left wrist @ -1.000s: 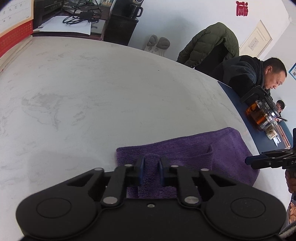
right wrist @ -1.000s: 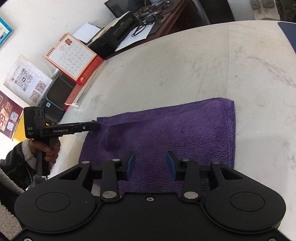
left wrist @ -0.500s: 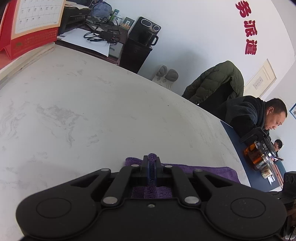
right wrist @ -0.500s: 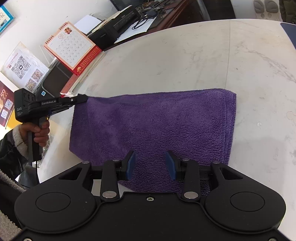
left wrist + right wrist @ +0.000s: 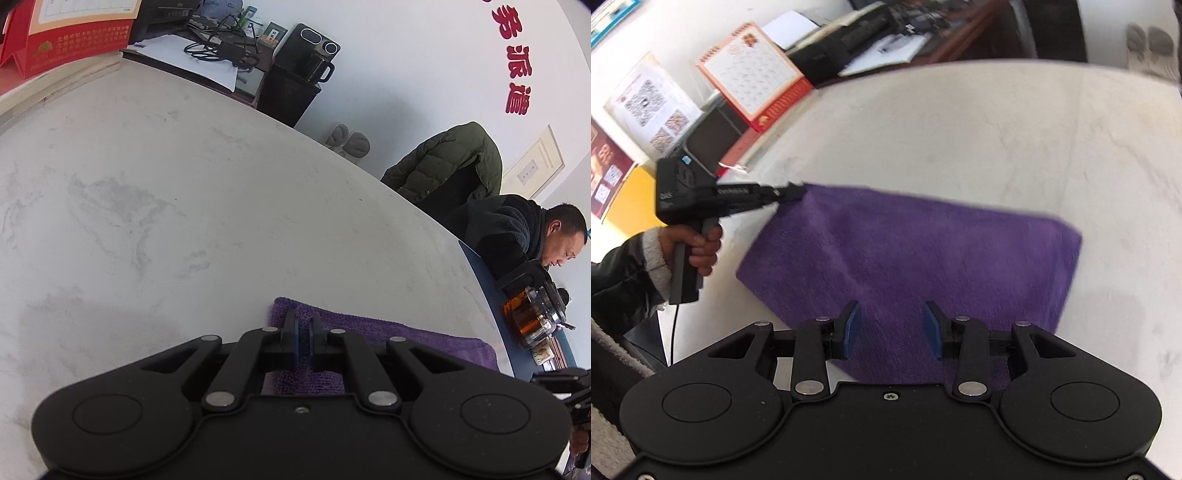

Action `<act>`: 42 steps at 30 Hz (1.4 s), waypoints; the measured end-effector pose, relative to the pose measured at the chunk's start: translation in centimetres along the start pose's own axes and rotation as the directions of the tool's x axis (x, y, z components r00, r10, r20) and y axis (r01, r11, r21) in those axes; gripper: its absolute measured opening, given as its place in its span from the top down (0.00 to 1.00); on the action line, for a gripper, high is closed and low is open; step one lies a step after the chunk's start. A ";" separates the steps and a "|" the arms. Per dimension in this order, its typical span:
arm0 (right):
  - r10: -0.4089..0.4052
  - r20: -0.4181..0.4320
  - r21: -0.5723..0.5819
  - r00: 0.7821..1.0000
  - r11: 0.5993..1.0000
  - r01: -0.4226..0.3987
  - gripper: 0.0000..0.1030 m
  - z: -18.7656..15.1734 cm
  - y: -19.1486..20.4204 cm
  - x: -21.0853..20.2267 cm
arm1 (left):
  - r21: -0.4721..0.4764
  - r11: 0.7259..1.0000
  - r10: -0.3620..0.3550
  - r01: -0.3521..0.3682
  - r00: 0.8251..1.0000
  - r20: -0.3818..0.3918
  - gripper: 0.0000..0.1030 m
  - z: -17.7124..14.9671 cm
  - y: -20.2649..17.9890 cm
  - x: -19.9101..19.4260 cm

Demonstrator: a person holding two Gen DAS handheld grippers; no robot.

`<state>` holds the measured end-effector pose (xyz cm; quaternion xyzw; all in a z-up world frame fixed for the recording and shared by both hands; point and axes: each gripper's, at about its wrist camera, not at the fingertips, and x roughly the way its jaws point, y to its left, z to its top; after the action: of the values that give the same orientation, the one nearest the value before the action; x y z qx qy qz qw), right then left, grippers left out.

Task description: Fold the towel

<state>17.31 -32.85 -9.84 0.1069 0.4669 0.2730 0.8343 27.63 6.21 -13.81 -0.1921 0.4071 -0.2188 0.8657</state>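
Note:
A purple towel (image 5: 923, 251) lies flat on the white marble table (image 5: 997, 129). My left gripper (image 5: 304, 332) is shut on the towel's corner; a strip of purple cloth (image 5: 406, 339) shows between and beyond its blue pads. The right wrist view shows that same left gripper (image 5: 790, 192) pinching the towel's far left corner, a hand (image 5: 701, 251) on its grip. My right gripper (image 5: 892, 325) hovers over the towel's near edge, open, with nothing between its pads.
A red desk calendar (image 5: 753, 74) and papers stand along the table's left edge. A glass teapot of amber tea (image 5: 532, 317) sits on a blue surface at the right, beside a seated person (image 5: 509, 236). A black coffee machine (image 5: 299, 74) stands beyond the table.
My left gripper closed on the towel's corner and drew it outward, flattening the wrinkle there. The right gripper stayed open above the near edge; its view rolled.

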 end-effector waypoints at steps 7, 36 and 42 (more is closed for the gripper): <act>0.023 -0.016 -0.312 1.000 0.950 -0.027 0.65 5.9 2.5 3.7 | 0.005 1.000 -0.003 0.003 1.000 -0.005 0.95 0.0 0.1 -0.1; 0.035 -0.241 -0.676 0.970 0.712 -0.193 0.95 9.5 5.2 10.5 | 0.055 0.998 -0.043 0.043 0.999 -0.012 0.95 0.0 0.7 -0.1; 0.025 -0.159 -0.636 0.987 0.762 -0.122 0.95 10.0 4.8 10.0 | 0.063 0.997 -0.044 0.044 0.999 -0.016 0.95 0.0 0.6 0.0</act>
<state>28.14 -22.59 -9.54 -0.1866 0.3981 0.4557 0.7740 27.78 6.71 -14.07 -0.1718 0.4020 -0.2521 0.8633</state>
